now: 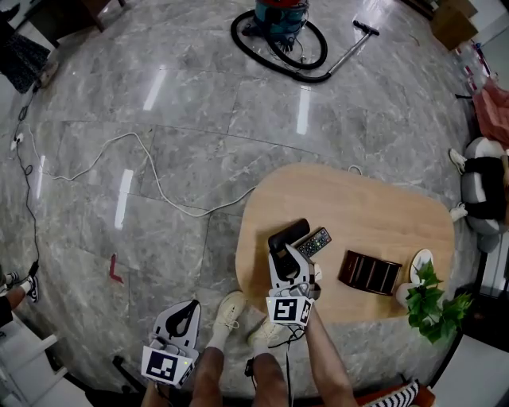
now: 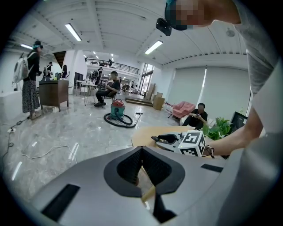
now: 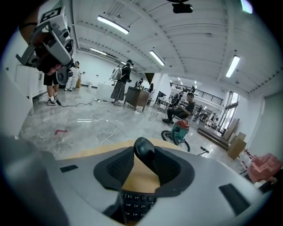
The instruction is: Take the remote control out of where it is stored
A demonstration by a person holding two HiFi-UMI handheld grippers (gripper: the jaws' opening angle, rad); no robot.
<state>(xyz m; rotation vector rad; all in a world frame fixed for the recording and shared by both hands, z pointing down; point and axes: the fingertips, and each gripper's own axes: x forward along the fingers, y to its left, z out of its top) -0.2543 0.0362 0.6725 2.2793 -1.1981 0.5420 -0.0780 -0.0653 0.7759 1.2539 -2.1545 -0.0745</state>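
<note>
On the light wooden table (image 1: 358,203) lie two remotes side by side: a plain black one (image 1: 288,233) and one with rows of buttons (image 1: 315,242). A dark brown slotted holder (image 1: 370,272) stands to their right. My right gripper (image 1: 288,248) hovers right over the remotes. In the right gripper view its jaws (image 3: 141,161) stand open; the black remote's rounded end (image 3: 144,152) rises between them, close to the right jaw, with bare table showing to its left. The buttoned remote (image 3: 135,204) lies beneath the jaws. My left gripper (image 1: 191,307) hangs off the table over the floor, shut and empty (image 2: 141,152).
A potted plant (image 1: 429,304) and a white dish (image 1: 419,262) sit at the table's right end. A vacuum cleaner (image 1: 280,17) with hose and a white cable (image 1: 159,184) lie on the marble floor. A seated person (image 1: 482,187) is at the right.
</note>
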